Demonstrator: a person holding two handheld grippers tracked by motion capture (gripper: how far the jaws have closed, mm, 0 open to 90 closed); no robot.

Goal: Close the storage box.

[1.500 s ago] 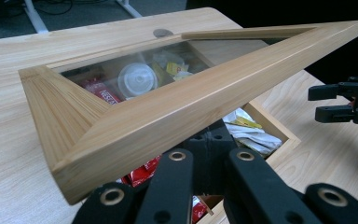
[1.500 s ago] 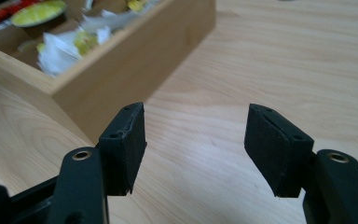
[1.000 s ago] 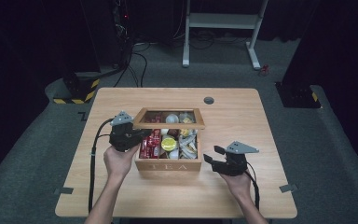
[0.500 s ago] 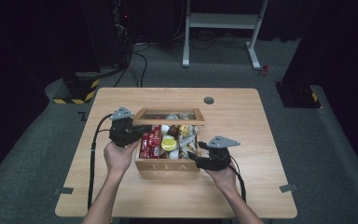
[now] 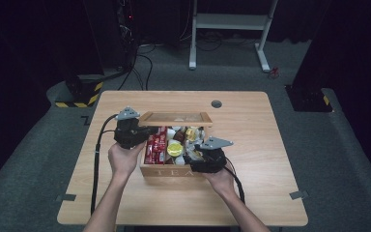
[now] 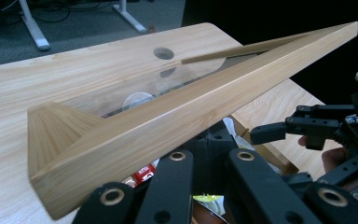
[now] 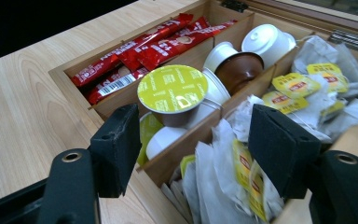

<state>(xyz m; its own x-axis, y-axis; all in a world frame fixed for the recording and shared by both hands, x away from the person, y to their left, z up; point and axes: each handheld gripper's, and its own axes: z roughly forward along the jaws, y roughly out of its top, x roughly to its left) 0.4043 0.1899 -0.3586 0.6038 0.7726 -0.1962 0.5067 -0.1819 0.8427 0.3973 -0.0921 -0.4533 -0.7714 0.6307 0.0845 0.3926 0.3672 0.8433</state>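
A wooden tea box (image 5: 166, 170) stands mid-table with its glass-paned lid (image 5: 176, 117) raised. My left gripper (image 5: 142, 131) is shut on the lid's left frame (image 6: 168, 121), its jaws (image 6: 212, 154) rising from below the wood. My right gripper (image 5: 193, 153) hovers over the box's front right part. Its jaws (image 7: 198, 140) have just been opening and stand open, pressing on nothing. Beyond them lie a yellow-lidded pod (image 7: 172, 91), red sachets (image 7: 144, 46), white pods (image 7: 265, 42) and yellow-tagged tea bags (image 7: 307, 88). The right gripper (image 6: 279, 130) also appears under the lid.
The light wooden table (image 5: 270, 159) has a round cable hole (image 5: 216, 104) behind the box. On the floor beyond stand a white desk frame (image 5: 229, 21) and a black-and-yellow striped base (image 5: 79, 92) with cables.
My right gripper moved left from the bare table beside the box to above its front right compartments, and its jaws widened. The left gripper kept still on the lid.
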